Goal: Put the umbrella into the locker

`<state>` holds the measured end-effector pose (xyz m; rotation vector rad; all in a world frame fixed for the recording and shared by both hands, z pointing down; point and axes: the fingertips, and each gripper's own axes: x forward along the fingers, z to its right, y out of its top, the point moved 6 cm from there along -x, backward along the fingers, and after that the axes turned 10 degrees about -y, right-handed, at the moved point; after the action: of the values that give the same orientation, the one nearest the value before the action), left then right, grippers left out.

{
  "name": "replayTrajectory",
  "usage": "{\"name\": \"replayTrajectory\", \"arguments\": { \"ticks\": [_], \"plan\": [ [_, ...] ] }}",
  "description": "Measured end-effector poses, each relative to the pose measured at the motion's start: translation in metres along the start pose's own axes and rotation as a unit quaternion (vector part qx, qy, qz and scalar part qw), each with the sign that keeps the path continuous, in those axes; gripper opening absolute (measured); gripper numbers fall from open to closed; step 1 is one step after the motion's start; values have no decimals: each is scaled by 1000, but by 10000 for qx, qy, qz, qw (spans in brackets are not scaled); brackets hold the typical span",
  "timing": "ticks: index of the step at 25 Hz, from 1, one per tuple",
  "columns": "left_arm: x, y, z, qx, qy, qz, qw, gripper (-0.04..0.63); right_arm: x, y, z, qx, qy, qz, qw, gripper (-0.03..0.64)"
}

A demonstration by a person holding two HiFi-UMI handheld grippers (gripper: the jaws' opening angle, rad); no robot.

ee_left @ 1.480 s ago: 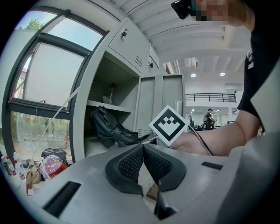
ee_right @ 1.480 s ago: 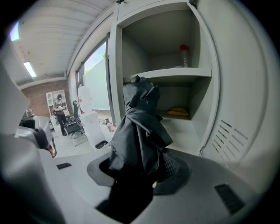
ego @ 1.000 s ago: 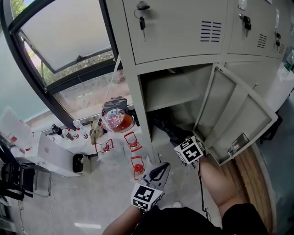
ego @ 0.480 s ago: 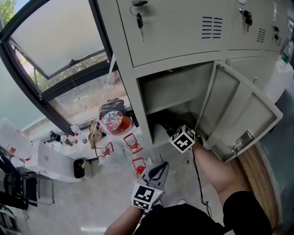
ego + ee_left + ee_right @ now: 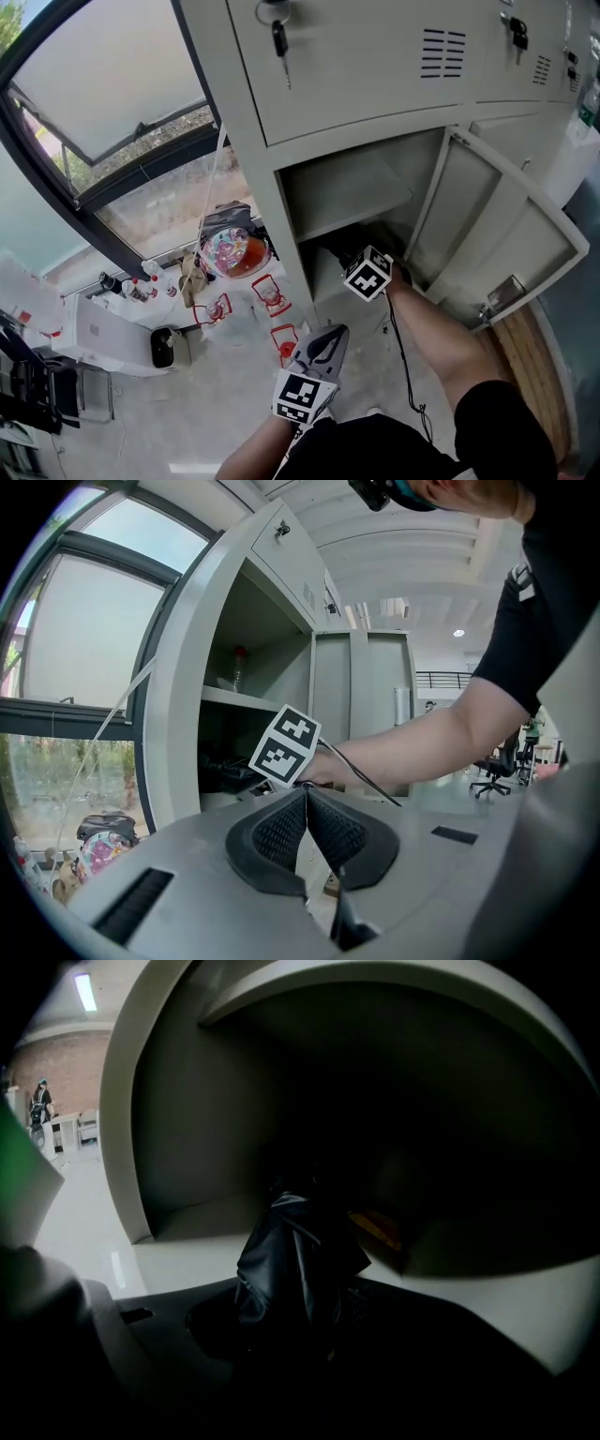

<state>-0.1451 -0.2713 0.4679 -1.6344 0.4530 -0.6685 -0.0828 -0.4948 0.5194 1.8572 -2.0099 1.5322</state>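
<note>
The grey locker (image 5: 281, 178) stands with its lower door (image 5: 502, 234) swung open to the right. My right gripper (image 5: 354, 262) reaches into the dark bottom compartment under the shelf (image 5: 352, 187), its marker cube just at the opening. It is shut on the black folded umbrella (image 5: 298, 1246), whose crumpled fabric sticks out ahead of the jaws into the dark interior; in the head view the umbrella (image 5: 330, 253) shows only as a dark shape. My left gripper (image 5: 328, 337) hangs in front of the locker (image 5: 173, 714), jaws shut and empty (image 5: 305, 794).
A key (image 5: 279, 39) hangs from the shut upper door. Left of the locker, by the window (image 5: 112, 84), sit a colourful bag (image 5: 230, 251), small red frames (image 5: 272, 292) and a black object (image 5: 161, 345) on the floor. A yellowish thing (image 5: 380, 1227) lies inside the compartment.
My right gripper has carried the umbrella up and left in the head view, deeper into the bottom compartment. The left gripper has shifted only a little.
</note>
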Motion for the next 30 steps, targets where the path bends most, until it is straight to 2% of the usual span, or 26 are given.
{"name": "replayTrajectory", "arguments": {
  "ticks": [10,21,30],
  "plan": [
    [18,1,-6,16,-97,-54,9999,17,24,8,10,-562,-64,-118,9983,238],
    [22,0,-10,-40,-52,-57,10000,17,42,8,16,-739,-62,-225,9970,239],
    [27,-2,-9,-119,-53,-65,9999,17,44,10,17,-949,-66,-84,9954,267]
  ]
}}
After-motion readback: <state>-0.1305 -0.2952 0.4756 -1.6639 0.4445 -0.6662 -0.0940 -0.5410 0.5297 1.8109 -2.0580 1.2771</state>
